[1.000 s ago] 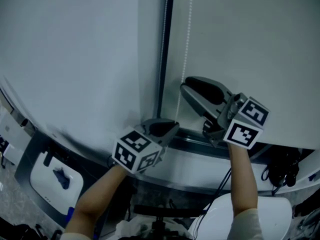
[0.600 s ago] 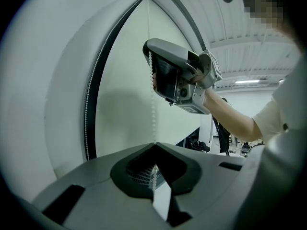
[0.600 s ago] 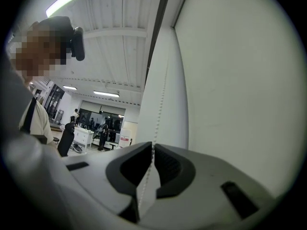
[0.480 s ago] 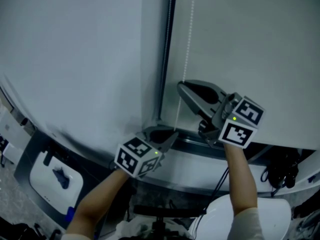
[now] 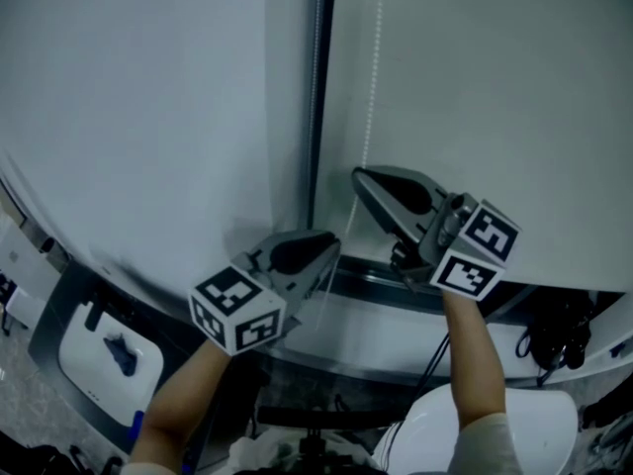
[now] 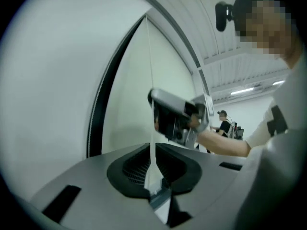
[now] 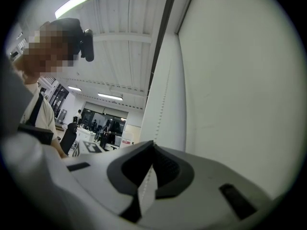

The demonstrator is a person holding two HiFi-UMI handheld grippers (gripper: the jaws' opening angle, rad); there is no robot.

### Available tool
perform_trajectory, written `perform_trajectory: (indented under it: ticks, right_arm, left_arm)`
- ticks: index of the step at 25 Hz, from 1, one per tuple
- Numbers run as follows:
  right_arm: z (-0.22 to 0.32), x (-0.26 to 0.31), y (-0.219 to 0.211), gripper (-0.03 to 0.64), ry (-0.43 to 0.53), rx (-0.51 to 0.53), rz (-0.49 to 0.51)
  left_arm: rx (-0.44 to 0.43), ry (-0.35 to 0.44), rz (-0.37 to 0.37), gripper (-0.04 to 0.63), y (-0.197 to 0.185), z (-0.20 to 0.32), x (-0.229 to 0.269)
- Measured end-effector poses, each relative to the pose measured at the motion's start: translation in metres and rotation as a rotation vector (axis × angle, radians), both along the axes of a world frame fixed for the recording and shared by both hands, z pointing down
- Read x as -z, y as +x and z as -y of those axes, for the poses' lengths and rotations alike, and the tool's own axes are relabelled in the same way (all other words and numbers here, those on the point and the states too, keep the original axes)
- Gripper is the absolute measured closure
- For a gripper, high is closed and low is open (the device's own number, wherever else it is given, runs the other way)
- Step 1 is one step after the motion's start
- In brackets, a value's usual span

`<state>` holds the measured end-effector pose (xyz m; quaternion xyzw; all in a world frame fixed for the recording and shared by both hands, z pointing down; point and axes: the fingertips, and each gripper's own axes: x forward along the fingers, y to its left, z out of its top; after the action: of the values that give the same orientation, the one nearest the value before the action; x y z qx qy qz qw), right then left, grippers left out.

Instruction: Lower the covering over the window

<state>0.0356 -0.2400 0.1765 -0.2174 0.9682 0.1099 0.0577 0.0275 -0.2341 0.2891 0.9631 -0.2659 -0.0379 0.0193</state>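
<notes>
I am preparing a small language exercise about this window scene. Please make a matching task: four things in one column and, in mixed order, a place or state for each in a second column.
Things:
1. left tool
2. right tool
3. bead chain
4. dark frame bar

Descriptions:
A. vertical, just left of the chain
B. shut on the chain, higher grip
C. white, thin, hanging
D. shut on the chain, lower grip

Pairs: 1-D, 2-B, 3-C, 4-A.

The right tool's jaws have just been closing on the chain.
</notes>
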Motion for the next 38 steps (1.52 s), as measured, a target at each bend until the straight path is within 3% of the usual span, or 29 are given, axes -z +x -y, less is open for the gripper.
perform_trajectory:
  ticks: [3, 5, 10, 16, 25, 30, 32, 38]
  right_arm:
    - [-0.002, -0.017, 0.000, 0.612, -0.028, 0.012, -0.010]
    - [-0.003, -0.037, -0.002, 0.612, -0.067, 0.028, -0.006]
    - [-0.008, -0.073, -0.002, 0.613, -0.131, 0.051, 0.032]
    - [-0.010, -0.105, -0.006, 0.612, -0.167, 0.059, 0.022]
    - [-0.008, -0.211, 0.003, 0.612, -0.364, 0.017, -0.008]
    - [-0.010, -0.219, 0.001, 0.612, -0.365, 0.019, -0.026]
    - [-0.010, -0.219, 0.002, 0.612, -0.365, 0.014, -0.026]
    - [-0.004, -0.219, 0.011, 0.611, -0.374, -0.021, -0.046]
  left_arm:
    - [0.026, 0.049, -0.118, 0.571, -0.013, -0.001, 0.056]
    - [0.037, 0.091, -0.132, 0.560, -0.015, 0.000, 0.081]
    - [0.019, 0.142, -0.111, 0.544, -0.003, 0.003, 0.109]
    - [-0.033, 0.104, -0.114, 0.495, 0.014, 0.012, 0.116]
    - [-0.020, 0.125, -0.113, 0.495, 0.012, 0.017, 0.127]
    - [0.006, 0.117, -0.053, 0.499, 0.016, 0.026, 0.116]
    - [0.011, 0.094, -0.052, 0.560, 0.015, 0.028, 0.112]
    - [0.029, 0.082, -0.043, 0.568, 0.015, 0.029, 0.111]
